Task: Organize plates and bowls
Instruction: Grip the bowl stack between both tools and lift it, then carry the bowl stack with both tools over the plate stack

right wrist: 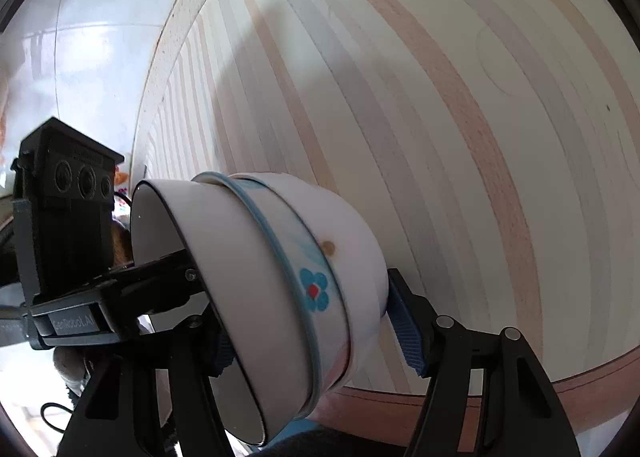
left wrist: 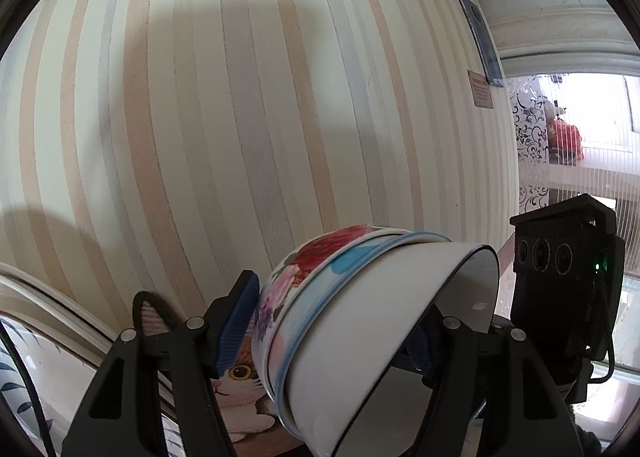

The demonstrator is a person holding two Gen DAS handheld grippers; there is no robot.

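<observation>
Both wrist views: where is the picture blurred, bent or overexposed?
Left wrist view: the window is blown out white, the wall stripes curve from the fisheye lens, and the stacked bowls are slightly smeared. Right wrist view: the bowls blur too, and the stripes bend.

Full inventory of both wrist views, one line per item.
Nested ceramic bowls: three, tilted on their side; plain white innermost, blue-banded middle, red-flowered outermost.
Striped wallpaper wall: one, cream, beige and grey, behind the bowls.
Cat-print surface: one, orange and white, under the bowls.
Small wall sign: one, brown, by the window.
Left hand-held gripper: black, blue pads, one finger inside the bowls, one outside.
Right hand-held gripper: the same grip from the other side.
</observation>
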